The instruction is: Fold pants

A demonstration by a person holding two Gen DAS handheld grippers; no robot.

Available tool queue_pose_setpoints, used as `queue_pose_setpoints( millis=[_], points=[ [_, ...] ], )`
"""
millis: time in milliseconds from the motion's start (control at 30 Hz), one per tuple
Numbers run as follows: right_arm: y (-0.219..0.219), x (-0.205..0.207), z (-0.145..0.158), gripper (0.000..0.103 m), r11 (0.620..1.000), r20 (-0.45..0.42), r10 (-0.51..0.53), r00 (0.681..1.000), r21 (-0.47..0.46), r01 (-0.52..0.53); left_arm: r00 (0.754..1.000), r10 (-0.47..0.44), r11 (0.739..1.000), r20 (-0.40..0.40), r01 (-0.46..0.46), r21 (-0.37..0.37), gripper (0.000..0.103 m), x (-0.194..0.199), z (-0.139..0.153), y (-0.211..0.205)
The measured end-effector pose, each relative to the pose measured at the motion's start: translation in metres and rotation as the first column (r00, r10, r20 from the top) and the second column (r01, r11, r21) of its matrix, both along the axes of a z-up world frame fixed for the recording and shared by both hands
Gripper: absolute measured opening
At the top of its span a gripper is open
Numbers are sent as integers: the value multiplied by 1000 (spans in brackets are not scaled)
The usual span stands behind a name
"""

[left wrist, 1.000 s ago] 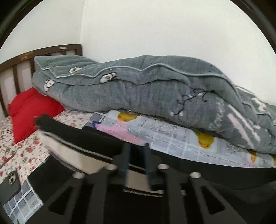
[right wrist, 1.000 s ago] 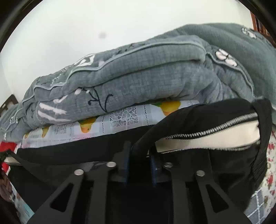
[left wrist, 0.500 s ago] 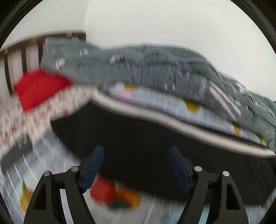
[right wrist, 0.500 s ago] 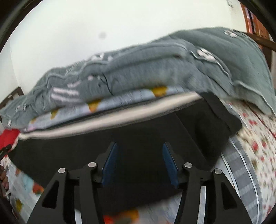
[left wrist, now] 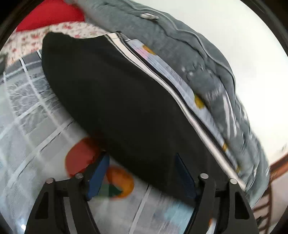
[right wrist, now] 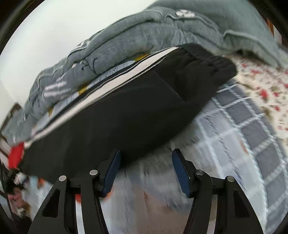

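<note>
The black pants (left wrist: pixel 126 100) with a white side stripe lie folded lengthwise on the bed, the stripe along the far edge. In the right wrist view the pants (right wrist: pixel 126 115) show their elastic waistband at the upper right. My left gripper (left wrist: pixel 142 172) is open and empty, just in front of the pants' near edge. My right gripper (right wrist: pixel 145 171) is open and empty, at the pants' near edge, tilted.
A grey quilt (left wrist: pixel 198 54) is piled behind the pants, over a duck-print sheet (left wrist: pixel 180 81). A checked cartoon blanket (left wrist: pixel 36 108) covers the bed beneath. A red pillow (left wrist: pixel 50 12) lies at the head. The floral sheet (right wrist: pixel 261 86) shows to the right.
A second ago both grippers were shut on the pants and held them up. They have let go, opened, pulled back and tilted; the pants now lie flat.
</note>
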State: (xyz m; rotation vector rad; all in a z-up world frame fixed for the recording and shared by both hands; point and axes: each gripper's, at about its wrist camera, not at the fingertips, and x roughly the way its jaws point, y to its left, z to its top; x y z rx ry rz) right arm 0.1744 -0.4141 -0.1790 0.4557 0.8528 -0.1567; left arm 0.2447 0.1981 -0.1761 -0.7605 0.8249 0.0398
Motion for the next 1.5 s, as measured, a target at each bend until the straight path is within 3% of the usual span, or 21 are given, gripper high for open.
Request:
queue_pose_setpoints(
  millis=[33,67,100,200,233,267,367,467,567,667,867,967,1000,1033,1067,1100,1233,1333,1400,1467,1500],
  points=[
    [-2,7,0,52,1000,-6,-23,1000,9,23,1000,10,1000,-4,-10,-12,60,5,-2,4],
    [-8,16,-2,42,998,-17,-62,998,18,62,1000,21,999,-11,-22,-23,48,11,-4,7],
    [-18,25,-4,40,994,-22,-96,995,45,97,999,38,999,-22,-39,-36,33,17,-6,11],
    [-34,44,-14,40,981,-10,-88,996,176,88,996,58,992,-64,-65,-108,15,28,-16,24],
    [-36,48,-15,36,978,-9,-85,996,192,85,997,38,994,-74,-45,-100,14,31,-15,24],
    [-37,49,-14,14,979,-15,-92,996,183,93,997,24,996,-78,-30,-84,13,31,-13,24],
    [-36,37,-3,7,985,44,-85,995,156,78,997,14,999,-74,-16,-32,11,21,1,17],
    [-37,7,17,7,988,118,-90,989,138,74,997,-22,997,-72,27,74,11,0,21,4],
    [-43,-22,27,7,988,110,-89,990,138,74,996,-60,980,-63,70,185,11,-33,36,-11],
    [-48,-55,29,7,993,90,-67,994,100,58,995,-74,969,-70,88,229,11,-68,36,-15],
    [-51,-127,30,8,999,75,-38,996,38,36,993,-107,962,-56,118,248,13,-135,22,-13],
    [-50,-147,23,14,1000,30,-17,999,-19,17,994,-95,946,-62,109,305,22,-149,21,-20],
    [-51,-151,23,17,999,29,-15,999,-38,16,994,-77,939,-71,96,330,33,-151,22,-22],
    [-53,-157,25,28,998,36,-16,999,-54,18,995,-49,929,-85,77,363,42,-155,25,-24],
    [-58,-165,29,37,997,60,-42,997,-67,46,996,-30,920,-89,63,387,58,-157,27,-26],
    [-63,-168,32,42,995,77,-59,995,-72,65,997,-9,908,-80,41,416,65,-162,31,-27],
    [-95,-167,33,61,986,116,-162,980,-30,167,998,13,915,-60,13,402,65,-177,37,-27],
    [-126,-147,16,67,971,88,-225,970,96,217,997,46,932,-54,-23,361,65,-188,37,-25],
    [-143,-134,4,66,949,75,-255,964,211,234,997,61,939,-37,-45,340,65,-196,37,-23],
    [-147,-126,10,29,955,77,-240,968,196,221,996,80,941,-26,-67,332,65,-201,37,-24],
    [-147,-125,17,26,964,94,-226,970,165,209,996,82,942,-21,-71,329,65,-204,36,-23]
  ],
)
